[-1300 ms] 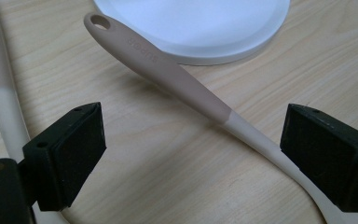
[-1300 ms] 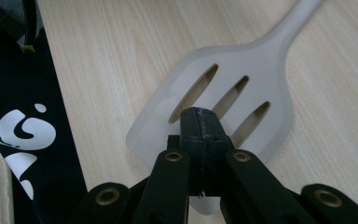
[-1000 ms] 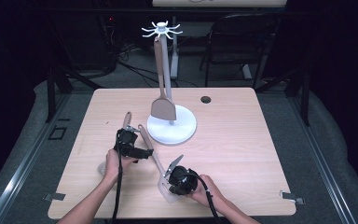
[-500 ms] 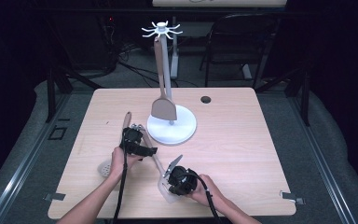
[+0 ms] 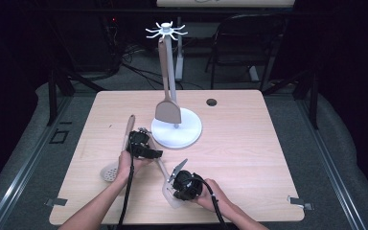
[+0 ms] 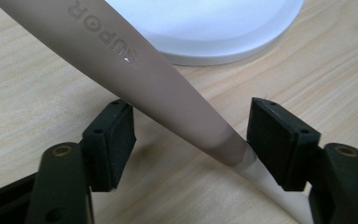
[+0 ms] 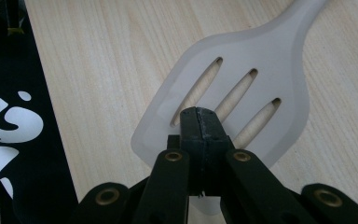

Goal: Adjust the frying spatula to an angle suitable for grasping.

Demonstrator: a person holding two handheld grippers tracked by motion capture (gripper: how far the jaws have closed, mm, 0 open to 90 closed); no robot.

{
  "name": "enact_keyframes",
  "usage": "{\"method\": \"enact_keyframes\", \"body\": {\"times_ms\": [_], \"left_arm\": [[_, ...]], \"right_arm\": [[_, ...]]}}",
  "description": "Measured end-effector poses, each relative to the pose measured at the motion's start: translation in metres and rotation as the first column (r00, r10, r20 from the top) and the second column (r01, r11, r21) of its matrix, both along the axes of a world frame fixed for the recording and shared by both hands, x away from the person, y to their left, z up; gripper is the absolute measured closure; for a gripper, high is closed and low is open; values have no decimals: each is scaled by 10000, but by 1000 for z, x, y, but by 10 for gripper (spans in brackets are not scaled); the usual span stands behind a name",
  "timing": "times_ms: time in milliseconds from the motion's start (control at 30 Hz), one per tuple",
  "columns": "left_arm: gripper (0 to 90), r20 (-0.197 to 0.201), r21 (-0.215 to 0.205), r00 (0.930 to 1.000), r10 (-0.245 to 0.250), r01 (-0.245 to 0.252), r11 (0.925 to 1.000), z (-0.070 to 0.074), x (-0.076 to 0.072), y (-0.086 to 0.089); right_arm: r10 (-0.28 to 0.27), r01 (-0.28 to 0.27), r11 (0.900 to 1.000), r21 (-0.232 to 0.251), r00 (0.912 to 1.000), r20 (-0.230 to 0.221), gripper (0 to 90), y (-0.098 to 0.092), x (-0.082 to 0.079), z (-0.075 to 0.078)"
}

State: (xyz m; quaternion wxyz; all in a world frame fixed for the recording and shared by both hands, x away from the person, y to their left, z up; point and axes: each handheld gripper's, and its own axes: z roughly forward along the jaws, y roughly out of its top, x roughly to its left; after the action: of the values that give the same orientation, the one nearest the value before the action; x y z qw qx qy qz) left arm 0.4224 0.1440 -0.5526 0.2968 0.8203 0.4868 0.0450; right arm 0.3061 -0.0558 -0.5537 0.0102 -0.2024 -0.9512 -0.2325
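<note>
A slotted spatula [image 5: 162, 168] with a taupe handle [image 6: 158, 79] and a pale translucent head [image 7: 261, 93] lies on the wooden table [image 5: 249, 158]. My left gripper [image 5: 144, 134] is open, one jaw on each side of that handle [image 6: 191, 126], near where it meets the white neck. My right gripper [image 5: 172, 190] is shut, and its tips [image 7: 200, 116] sit over the slotted head near the table's front edge. A white utensil stand [image 5: 184, 132] has a solid taupe spatula [image 5: 167, 111] hanging from its top hooks.
A skimmer [image 5: 109, 173] with a brown handle lies left of my left hand. The stand's round base [image 6: 205, 28] is just ahead of the left jaws. A black grommet [image 5: 212, 102] sits at the back, and a chair [image 5: 249, 43] stands behind the table.
My left hand and gripper shifted a little to the right onto the spatula handle, uncovering the skimmer's head. The right gripper stayed where it was.
</note>
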Motion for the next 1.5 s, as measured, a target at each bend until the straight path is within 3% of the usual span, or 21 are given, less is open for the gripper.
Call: {"method": "enact_keyframes", "body": {"times_ms": [100, 200, 233, 367, 467, 533, 633, 733, 867, 1000, 1133, 1167, 1333, 1367, 1400, 1500], "left_arm": [[430, -71, -239, 10000, -32, 30, 9997, -1, 1, 0], [458, -167, -520, 9998, 50, -58, 9986, -1, 1, 3], [469, -268, -786, 9996, 115, -136, 9968, -1, 1, 5], [496, -283, -1059, 9995, 131, -160, 9943, 0, 1, 7], [524, -54, -1503, 10000, 8, -16, 9886, 8, -2, 9], [534, 47, -1585, 10000, -32, 39, 9874, 11, -3, 10], [566, 342, -2018, 9994, -38, 106, 9794, 18, -9, 11], [584, 554, -2284, 9985, -37, 163, 9734, 23, -12, 11], [605, 872, -2502, 9960, -208, 421, 9673, 30, -17, 11], [620, 1024, -2726, 9946, -197, 471, 9610, 33, -20, 11], [626, 1127, -2712, 9933, -240, 539, 9610, 35, -21, 11], [629, 1166, -2743, 9930, -211, 527, 9602, 36, -22, 11], [635, 1358, -2784, 9905, -224, 599, 9586, 39, -25, 10], [636, 1387, -2804, 9901, -219, 605, 9580, 40, -26, 10], [640, 1434, -2812, 9894, -231, 631, 9576, 41, -27, 9], [646, 1574, -2888, 9873, -224, 677, 9550, 43, -29, 8]], "right_arm": [[-7, 7, 10000, 5, 10000, 25, 900, 0, 0, 0], [-54, 55, 9999, 105, 10000, -67, 900, 0, 0, -1], [-63, 64, 9999, 103, 10000, -68, 900, 0, 0, 0], [-54, 54, 10000, 65, 10000, -19, 900, 1, 0, 0], [-142, 143, 9998, 162, 9999, -76, 900, 0, 1, 0], [-123, 126, 9998, 163, 9998, -168, 900, -1, 1, 0], [-225, 235, 9993, 302, 9992, -329, 900, -3, 2, 1], [-142, 146, 9998, 128, 9993, -342, 899, -3, 4, 3], [-210, 233, 9991, 351, 9977, -640, 865, -3, 4, 4], [-134, 152, 9995, 284, 9980, -621, 836, -3, 4, 6], [-145, 170, 9987, 481, 9986, -515, 772, -4, 3, 8], [-300, 328, 9967, 740, 9988, -385, 727, -4, 3, 9], [-878, 878, 9902, 1082, 9961, -49, 643, -8, 7, 14], [-1129, 1115, 9863, 1213, 9936, 52, 632, -9, 8, 15], [-1587, 1522, 9756, 1583, 9869, 294, 593, -10, 11, 16], [-2027, 1905, 9639, 1858, 9780, 489, 566, -10, 13, 18]]}}
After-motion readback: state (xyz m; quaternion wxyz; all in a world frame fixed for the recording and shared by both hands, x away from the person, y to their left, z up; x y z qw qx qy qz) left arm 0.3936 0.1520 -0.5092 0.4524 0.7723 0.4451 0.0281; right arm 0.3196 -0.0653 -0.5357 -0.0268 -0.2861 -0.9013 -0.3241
